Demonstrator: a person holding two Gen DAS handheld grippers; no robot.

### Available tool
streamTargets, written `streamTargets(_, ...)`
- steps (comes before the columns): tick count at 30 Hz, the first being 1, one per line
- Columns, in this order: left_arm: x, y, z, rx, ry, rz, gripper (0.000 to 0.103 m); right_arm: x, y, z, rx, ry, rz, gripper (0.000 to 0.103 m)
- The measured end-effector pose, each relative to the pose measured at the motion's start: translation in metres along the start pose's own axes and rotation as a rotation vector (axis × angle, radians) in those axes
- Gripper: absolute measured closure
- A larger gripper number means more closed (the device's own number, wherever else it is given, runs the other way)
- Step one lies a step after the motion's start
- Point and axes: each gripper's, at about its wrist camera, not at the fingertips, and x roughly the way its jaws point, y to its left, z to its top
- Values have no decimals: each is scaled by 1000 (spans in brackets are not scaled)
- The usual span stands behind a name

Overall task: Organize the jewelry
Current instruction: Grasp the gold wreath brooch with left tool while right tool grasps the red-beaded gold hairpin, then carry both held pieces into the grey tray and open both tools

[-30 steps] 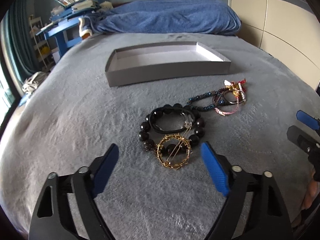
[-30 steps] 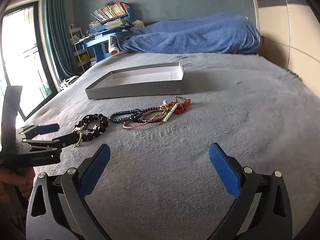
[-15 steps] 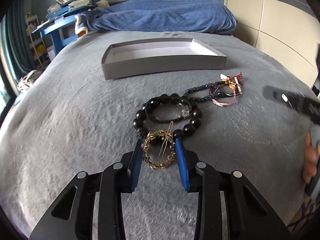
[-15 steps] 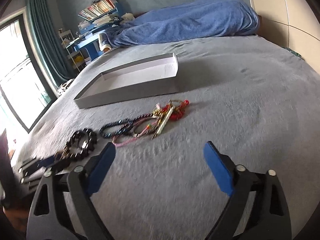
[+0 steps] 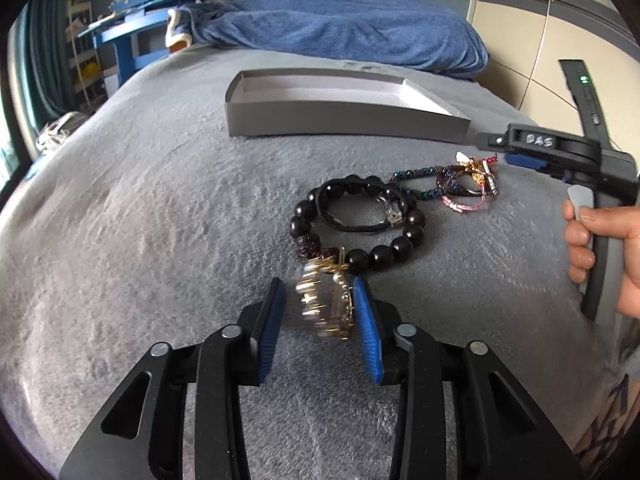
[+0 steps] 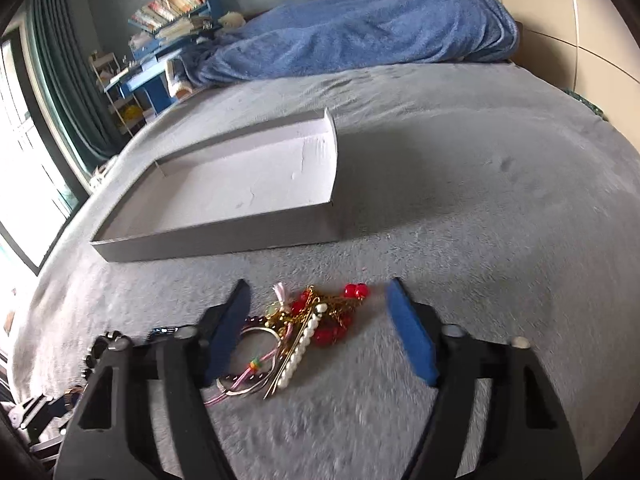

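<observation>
My left gripper (image 5: 320, 316) has its jaws narrowed around a gold wreath hair clip (image 5: 326, 306), which stands tilted on edge against the right pad; the left pad stands slightly off it. Beyond lies a black bead bracelet (image 5: 360, 226) with a black hair tie (image 5: 352, 208) inside. A tangle of bracelets with red beads and pearls (image 5: 468, 184) lies further right. My right gripper (image 6: 316, 328) is open, hovering over that tangle (image 6: 308, 328). A shallow grey box (image 5: 344, 108) sits behind, also in the right wrist view (image 6: 240, 188).
Everything rests on a grey fleece bed cover (image 5: 140, 208). A blue blanket (image 5: 340, 32) is heaped at the head of the bed. A blue desk with books (image 5: 132, 28) stands at far left, wardrobe doors (image 5: 560, 20) at right.
My left gripper closed around the gold clip, which tipped from flat onto its edge. My right gripper moved left and forward, down over the red and pearl tangle.
</observation>
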Motion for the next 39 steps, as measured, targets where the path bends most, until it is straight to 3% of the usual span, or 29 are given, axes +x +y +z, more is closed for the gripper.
streamTargets(3,4,1,-4,-12,36,-22,59,7,-2,-4,1,26,-9,67)
streamTargets(7,8,-2,-6,-17,90,-55,49,0,-6,-11,14,-6,4,79)
streamTargets(9,9,-4,-7,-20,112,-71,44,-4,-8,-11,22,-25,17,89)
streamTargets(11,9,-4,-7,-22,119,-77,41,-9,-10,-12,36,-49,28,92)
streamTargets(15,9,-3,-7,-25,121,-79,40,-23,-17,-16,73,-99,43,99)
streamTargets(20,7,0,-7,-47,111,-75,55,-42,-28,-28,122,-156,60,103)
streamTargets(21,7,2,-7,-50,112,-76,61,-45,-31,-29,130,-161,63,103)
streamTargets(30,2,1,-9,-42,89,-83,61,-55,-39,-39,159,-173,77,102)
streamTargets(31,2,1,-9,-43,87,-81,61,-53,-38,-38,156,-161,76,98)
streamTargets(33,2,1,-9,-46,89,-79,61,-48,-35,-34,142,-148,81,60)
streamTargets(35,2,1,-9,-45,89,-80,61,-41,-30,-28,119,-127,84,55)
streamTargets(39,3,0,-10,-41,91,-79,61,-27,-24,-17,114,-104,67,55)
